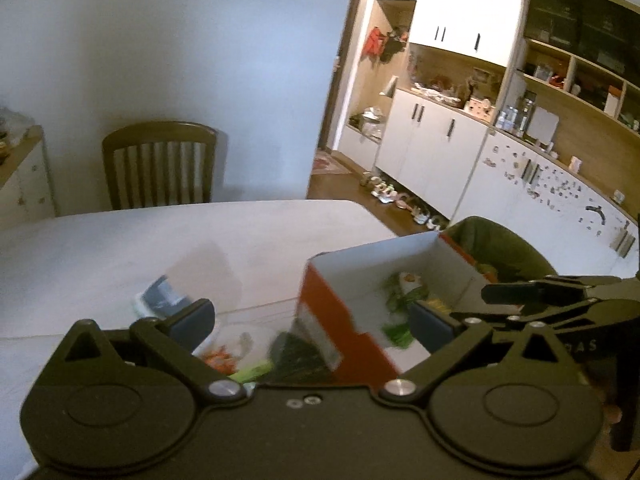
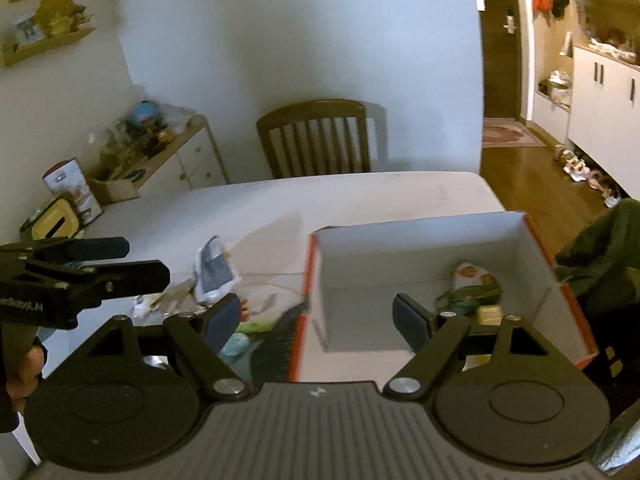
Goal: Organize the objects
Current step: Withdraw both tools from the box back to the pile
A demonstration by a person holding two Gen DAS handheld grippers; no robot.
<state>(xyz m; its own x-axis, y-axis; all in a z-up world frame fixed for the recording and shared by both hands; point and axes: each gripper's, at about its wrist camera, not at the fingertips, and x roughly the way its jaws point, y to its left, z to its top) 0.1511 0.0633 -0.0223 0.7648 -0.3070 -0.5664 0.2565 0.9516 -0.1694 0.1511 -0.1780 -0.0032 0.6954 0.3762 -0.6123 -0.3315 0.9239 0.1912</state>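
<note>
A few packets (image 2: 472,284) are already seen inside the box (image 2: 420,240) on the table (image 2: 360,196), more clutter (image 2: 214,270) is left beside it, and both grippers (image 1: 312,320) (image 2: 316,314) are held open and empty.

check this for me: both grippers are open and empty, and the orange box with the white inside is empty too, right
Not quite. Both the left gripper and right gripper are open and empty, but the orange box is not empty: the right wrist view shows a few packets lying inside.
</note>
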